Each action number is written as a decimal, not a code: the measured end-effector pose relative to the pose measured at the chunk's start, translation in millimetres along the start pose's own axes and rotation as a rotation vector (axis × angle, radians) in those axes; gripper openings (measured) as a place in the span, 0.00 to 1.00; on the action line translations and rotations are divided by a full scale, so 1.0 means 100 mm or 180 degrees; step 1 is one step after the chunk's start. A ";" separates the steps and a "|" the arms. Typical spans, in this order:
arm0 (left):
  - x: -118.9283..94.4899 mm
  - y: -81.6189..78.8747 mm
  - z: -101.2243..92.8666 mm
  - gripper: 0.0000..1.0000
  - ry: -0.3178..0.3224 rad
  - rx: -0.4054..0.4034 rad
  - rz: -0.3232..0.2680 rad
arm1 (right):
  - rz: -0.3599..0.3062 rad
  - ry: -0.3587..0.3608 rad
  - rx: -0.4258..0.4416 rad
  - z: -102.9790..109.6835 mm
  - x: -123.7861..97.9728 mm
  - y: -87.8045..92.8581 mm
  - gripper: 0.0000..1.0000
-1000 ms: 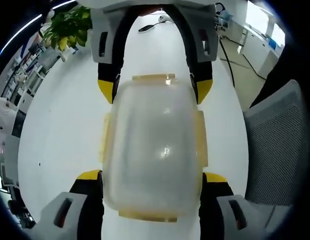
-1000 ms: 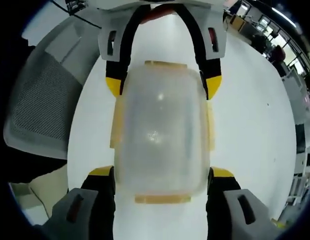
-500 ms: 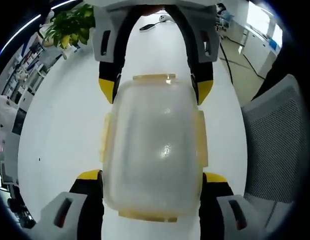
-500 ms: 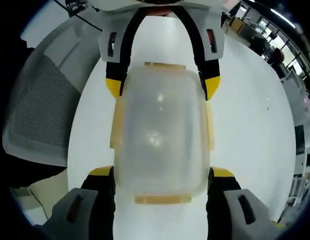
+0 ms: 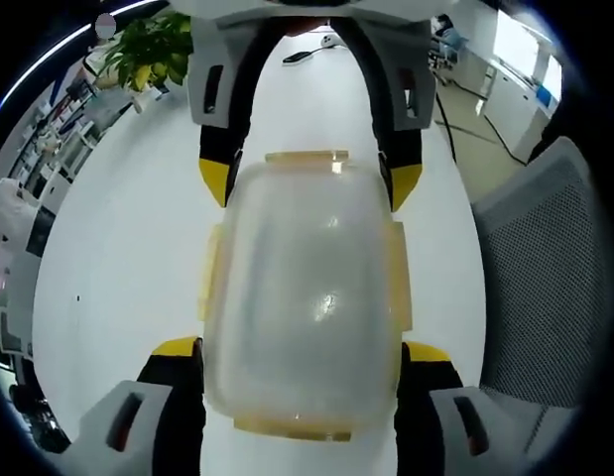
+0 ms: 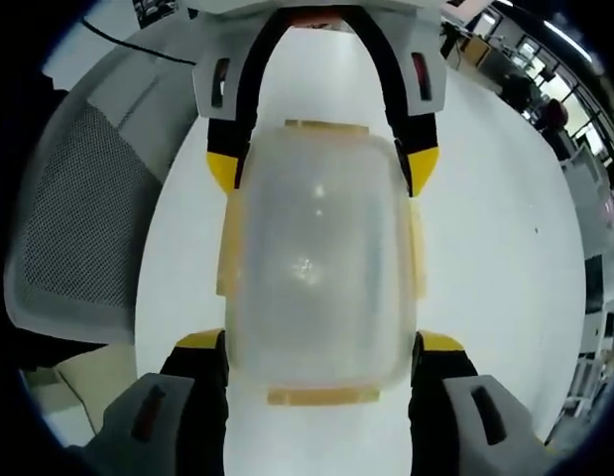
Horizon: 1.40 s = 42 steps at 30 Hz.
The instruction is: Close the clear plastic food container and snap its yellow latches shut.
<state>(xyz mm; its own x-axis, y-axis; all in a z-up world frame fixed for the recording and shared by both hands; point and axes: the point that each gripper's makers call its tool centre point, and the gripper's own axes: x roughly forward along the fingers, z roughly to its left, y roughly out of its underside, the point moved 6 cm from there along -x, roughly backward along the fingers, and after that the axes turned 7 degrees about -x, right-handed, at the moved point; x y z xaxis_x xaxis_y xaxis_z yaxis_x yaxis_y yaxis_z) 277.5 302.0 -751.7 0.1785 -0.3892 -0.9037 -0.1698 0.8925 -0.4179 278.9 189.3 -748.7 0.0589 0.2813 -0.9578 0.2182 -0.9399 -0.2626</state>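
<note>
- left gripper view: the container (image 5: 302,307) sits mid-frame on the white tabletop (image 5: 118,297), lid on, cloudy clear plastic.
- the left tool (image 5: 300,362) rises from the bottom edge; its two yellow-tipped jaws stand on either side of the container's near end, right against its sides. whether they press it or merely flank it, i cannot tell.
- the right tool (image 5: 307,183) comes in from the top of the frame, its jaws bracketing the container's far end in the same way.
- yellow latches (image 5: 307,157) show at the far end, the near end, and along both long sides; they lie close to the body, but whether each is snapped home i cannot tell.
- a plant (image 5: 148,55) is at the upper left, a mesh chair (image 5: 540,288) at the right edge, a dark cable (image 5: 465,114) on the floor at the upper right.
- right gripper view: the container (image 6: 316,268) again mid-frame on the tabletop (image 6: 495,258), seen from the opposite end.
- the right tool (image 6: 321,362) flanks the near end from the bottom of the frame, jaws right by the sides; grip not clear enough to tell.
- the left tool (image 6: 321,164) reaches in from the top, jaws astride the far end.
- latches (image 6: 321,395) visible at both ends and both sides.
- the mesh chair (image 6: 78,228) is at the left, desks (image 6: 525,74) in the upper right.
</note>
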 end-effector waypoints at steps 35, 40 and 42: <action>-0.20 0.52 0.16 0.77 0.0061 0.0029 0.0046 | -0.0001 0.0066 0.0093 -0.10 0.16 -0.54 0.72; -0.21 0.56 0.23 0.77 0.0071 0.0089 0.0078 | -0.0014 0.0087 0.0148 -0.15 0.18 -0.59 0.73; -0.21 0.58 0.28 0.77 0.0078 0.0120 0.0083 | -0.0012 0.0092 0.0171 -0.18 0.19 -0.60 0.73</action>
<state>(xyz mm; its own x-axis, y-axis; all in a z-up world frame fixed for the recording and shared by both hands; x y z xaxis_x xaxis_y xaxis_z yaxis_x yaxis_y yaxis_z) 291.1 368.1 -754.2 0.1508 -0.3707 -0.9164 -0.1372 0.9102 -0.3908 284.7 255.1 -749.2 0.0864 0.2897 -0.9532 0.1660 -0.9476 -0.2730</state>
